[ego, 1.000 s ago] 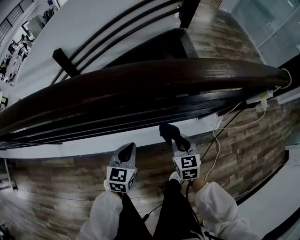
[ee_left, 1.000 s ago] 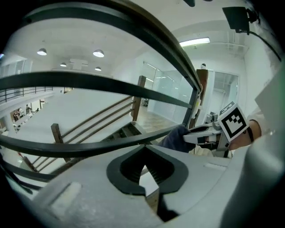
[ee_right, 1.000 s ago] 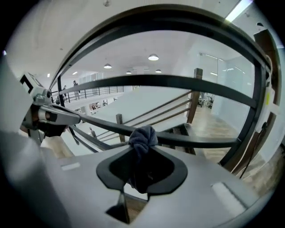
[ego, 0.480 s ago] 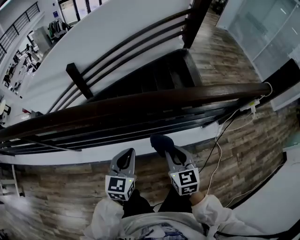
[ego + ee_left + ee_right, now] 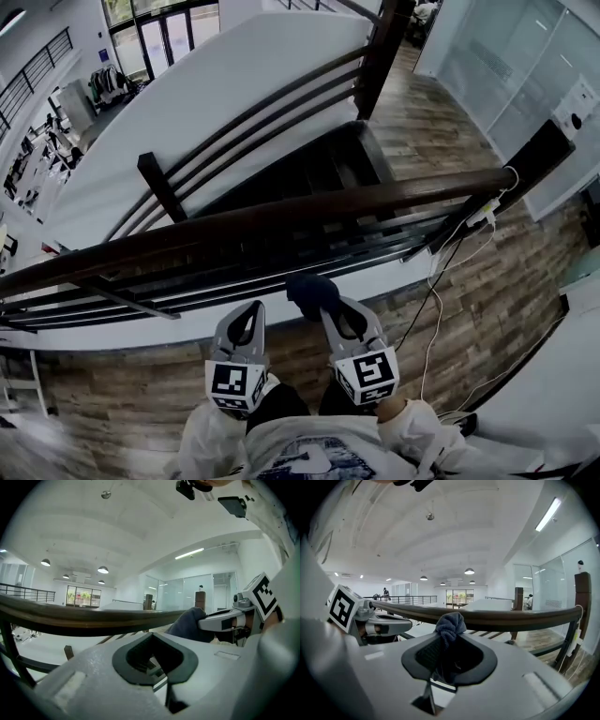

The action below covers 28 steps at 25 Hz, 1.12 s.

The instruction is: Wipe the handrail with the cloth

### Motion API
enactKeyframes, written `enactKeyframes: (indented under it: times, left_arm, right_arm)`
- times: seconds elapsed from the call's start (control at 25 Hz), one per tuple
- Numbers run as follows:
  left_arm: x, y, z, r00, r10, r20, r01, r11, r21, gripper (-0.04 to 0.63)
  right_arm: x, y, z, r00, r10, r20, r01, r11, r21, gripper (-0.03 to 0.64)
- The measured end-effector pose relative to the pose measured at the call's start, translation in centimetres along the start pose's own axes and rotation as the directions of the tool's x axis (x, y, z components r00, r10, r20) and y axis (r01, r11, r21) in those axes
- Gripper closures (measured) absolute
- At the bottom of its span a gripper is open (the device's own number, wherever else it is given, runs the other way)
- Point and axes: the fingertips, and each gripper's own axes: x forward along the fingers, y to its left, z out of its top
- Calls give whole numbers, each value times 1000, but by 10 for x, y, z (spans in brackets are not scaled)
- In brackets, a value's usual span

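Note:
The dark wooden handrail (image 5: 281,217) runs across the head view from lower left to upper right. Below it and short of it, my right gripper (image 5: 319,302) is shut on a bunched dark blue cloth (image 5: 307,289). In the right gripper view the cloth (image 5: 450,622) sticks up out of the jaws, just in front of the handrail (image 5: 515,618). My left gripper (image 5: 251,309) hangs beside the right one, shut and with nothing in it. From the left gripper view, the handrail (image 5: 89,618) crosses ahead and the cloth (image 5: 189,623) shows at the right.
Beyond the rail a dark stairwell (image 5: 309,169) drops away, with lower rail bars (image 5: 234,267) and posts. A white cable and power strip (image 5: 486,214) hang by the rail's right end. Wood-plank floor (image 5: 469,309) lies underfoot, and glass walls (image 5: 525,66) stand at the right.
The rail now looks thinner and farther off in the head view. Both grippers have drawn back toward the body. The cloth stays in the right gripper.

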Motion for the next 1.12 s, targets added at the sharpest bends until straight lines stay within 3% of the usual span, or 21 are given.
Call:
enactKeyframes:
  times: [0.32, 0.8, 1.12]
  left_arm:
    - [-10, -38, 50, 997, 34, 70, -37, 998, 48, 595]
    - [-19, -174, 83, 985, 112, 132, -124, 988, 87, 595]
    - [-12, -239, 88, 983, 116, 139, -130, 987, 96, 595]
  right_arm:
    - [-43, -4, 54, 992, 53, 112, -49, 998, -35, 537]
    - [-152, -80, 53, 970, 118, 213, -119, 993, -8, 537]
    - [-200, -128, 45, 966, 93, 239, -101, 995, 21, 537]
